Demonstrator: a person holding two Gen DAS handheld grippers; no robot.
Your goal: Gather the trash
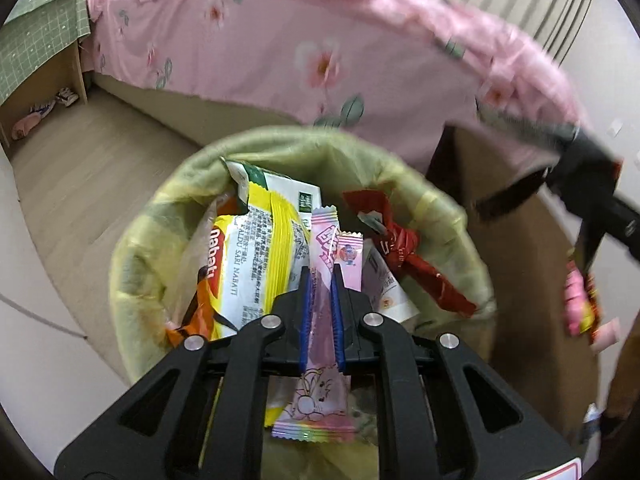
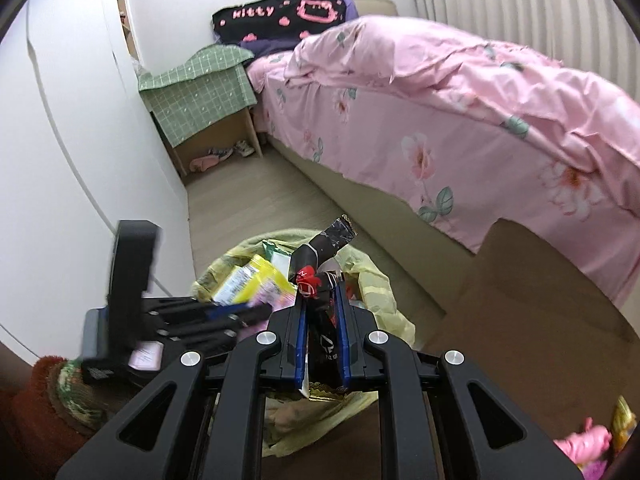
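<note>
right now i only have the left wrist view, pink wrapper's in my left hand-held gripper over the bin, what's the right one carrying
Observer: The right hand-held gripper is shut on a black wrapper with red print.
Operator: is it over the bin too
Observer: It hangs above the near rim of the yellow-green bin bag, with the wrapper's top end over the opening.
Operator: any trash left outside
Observer: Yes, pink and gold wrappers lie on the brown surface at the lower right.

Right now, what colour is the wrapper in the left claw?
Pink wrapper, with a rainbow-striped end; clearest in the left wrist view.
</note>
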